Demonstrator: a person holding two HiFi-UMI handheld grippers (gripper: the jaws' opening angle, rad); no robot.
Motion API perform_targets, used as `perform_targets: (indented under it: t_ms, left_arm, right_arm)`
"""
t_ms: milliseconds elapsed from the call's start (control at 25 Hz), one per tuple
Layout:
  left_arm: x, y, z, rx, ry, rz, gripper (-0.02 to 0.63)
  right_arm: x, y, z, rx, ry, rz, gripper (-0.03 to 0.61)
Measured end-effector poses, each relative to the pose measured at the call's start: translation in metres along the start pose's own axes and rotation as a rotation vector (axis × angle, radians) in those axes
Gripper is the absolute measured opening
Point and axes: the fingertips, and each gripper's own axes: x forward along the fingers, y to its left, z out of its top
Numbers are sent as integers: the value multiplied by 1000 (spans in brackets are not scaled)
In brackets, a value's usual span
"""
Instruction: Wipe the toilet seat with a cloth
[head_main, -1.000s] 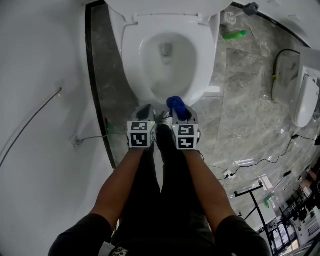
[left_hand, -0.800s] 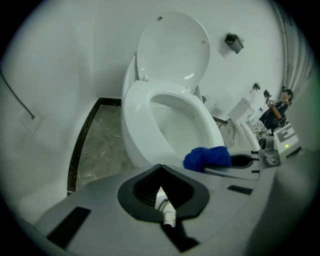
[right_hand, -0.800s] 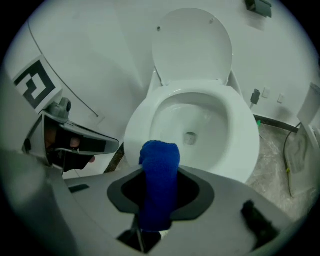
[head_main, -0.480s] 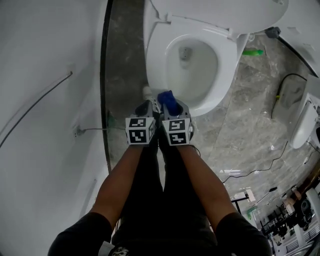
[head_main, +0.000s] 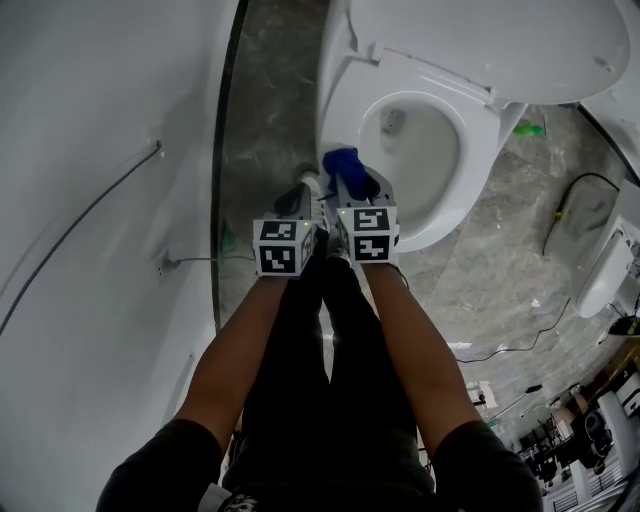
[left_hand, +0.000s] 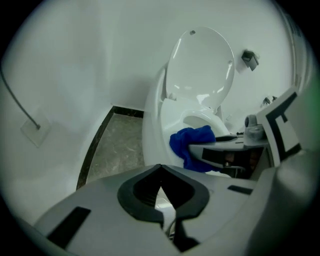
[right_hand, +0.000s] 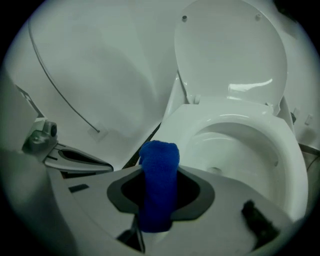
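Note:
A white toilet with its lid raised stands ahead; its seat (head_main: 357, 118) (right_hand: 280, 145) (left_hand: 200, 120) rings the bowl. My right gripper (head_main: 345, 172) (right_hand: 159, 150) is shut on a folded blue cloth (head_main: 343, 160) (right_hand: 159, 185) (left_hand: 190, 145), whose top end sticks up past the jaws, over the seat's near left rim. Whether the cloth touches the seat I cannot tell. My left gripper (head_main: 300, 195) (left_hand: 161, 181) is shut with nothing in it, close beside the right one, over the floor by the bowl's left side.
A white wall (head_main: 100, 200) with a thin cable (head_main: 90, 225) runs along the left, a dark strip of stone floor (head_main: 265, 120) between it and the toilet. More cables (head_main: 565, 205) and a green object (head_main: 530, 129) lie on the marble floor to the right.
Both grippers have moved together from the seat's front rim toward its left side, the cloth still gripped. The toilet now sits further right in the head view.

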Motion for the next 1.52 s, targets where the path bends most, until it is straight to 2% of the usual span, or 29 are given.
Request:
perform_targets:
  t_ms: [120,240,320,480,720,840,960,1080,1160,1320,1440,1520]
  left_arm:
    - [13,14,33,33,-24,-14,9]
    - [26,25,67,13,-48,-31,9]
    - [34,31,82,7,-48,-40,10]
    - [47,38,111,45,-59,-52,9]
    - [54,26,156,74,-85,-83,9]
    - [53,20,176,115,-91,-93,9]
    - [33,9,183,131,-104,-111,10]
    - [-5,-19,187,109,-156,-209,9]
    - [-37,-40,189,103,-204,-253,10]
    - [-107,-92,193,91,-299,-256,10]
    - [-169,-144,190,139,-397,-253,11]
    - [-209,-177,178,218,-450,-240,11]
  right_arm:
    - [13,-9,25,-24,-20,6,107]
    - [24,-22,49,-30,-39,-13,107]
    - [31,-29,65,-51,-49,-32,107]
    - [45,-46,98,-109,-70,-65,107]
    - [54,-76,131,-53,-94,-139,107]
    - [46,-79,150,-74,-127,-154,107]
    - [0,-69,168,-58,-232,-151,107]
    - [-69,-58,175,-36,-334,-169,107]
    - [-118,-52,171,-15,-387,-184,107]
    - [-214,-49,149,1,-444,-230,107]
    - [-289,-50,130,16,-491,-272,106]
    - [-338,-45,124,10,-533,-280,106]
